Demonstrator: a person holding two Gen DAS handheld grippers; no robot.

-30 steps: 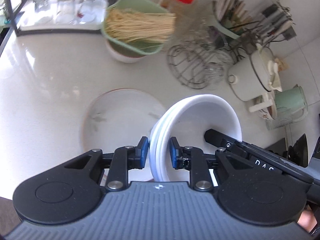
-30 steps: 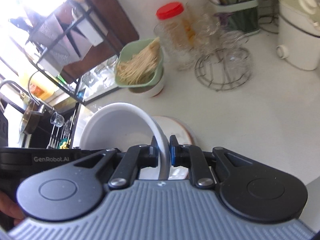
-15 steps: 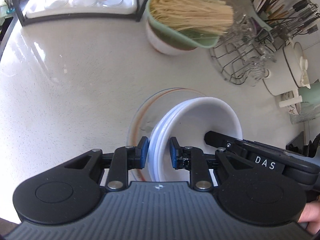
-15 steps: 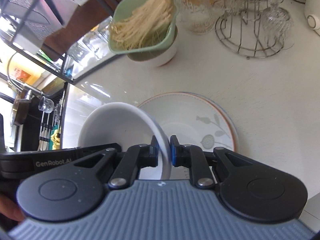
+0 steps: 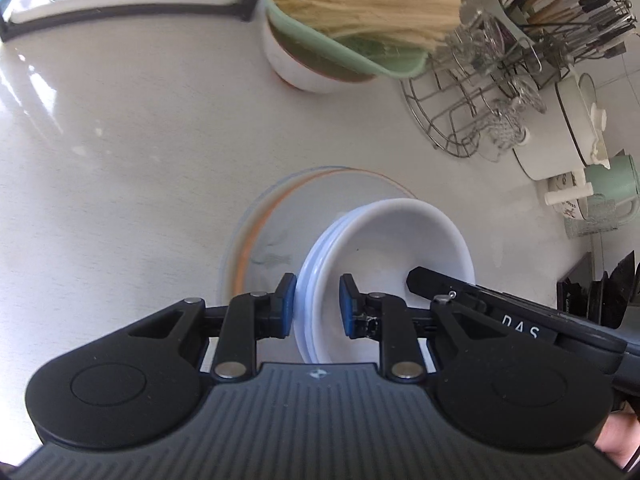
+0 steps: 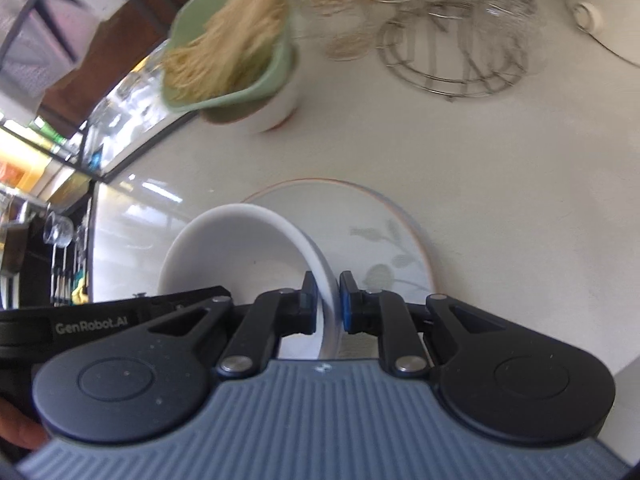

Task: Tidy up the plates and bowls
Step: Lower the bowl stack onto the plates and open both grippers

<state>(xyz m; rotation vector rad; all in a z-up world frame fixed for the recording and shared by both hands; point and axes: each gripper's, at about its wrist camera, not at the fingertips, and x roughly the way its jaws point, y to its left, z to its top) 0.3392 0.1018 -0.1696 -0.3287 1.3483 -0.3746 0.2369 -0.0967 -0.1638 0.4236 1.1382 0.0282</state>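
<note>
The left gripper [image 5: 316, 306] is gripping the left rim of the stacked white bowls [image 5: 384, 248], jaws clamped on it. The right gripper [image 6: 329, 304] is pinching the opposite rim the same way. The stack is hanging just ahead of both jaws, above the leaf-patterned plate [image 6: 384, 240] on the tabletop [image 5: 120, 140]. If the hands are lowering unevenly, the nested bowls may be slipping or knocking the plate.

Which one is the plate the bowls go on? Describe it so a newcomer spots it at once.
Start at the white countertop, below the green colander of noodles. The plate lies flat there, under the stack of white bowls gripped on opposite rims by the left gripper and right gripper. Unlike the plain bowls, it has an orange rim line and a grey leaf print.
</note>
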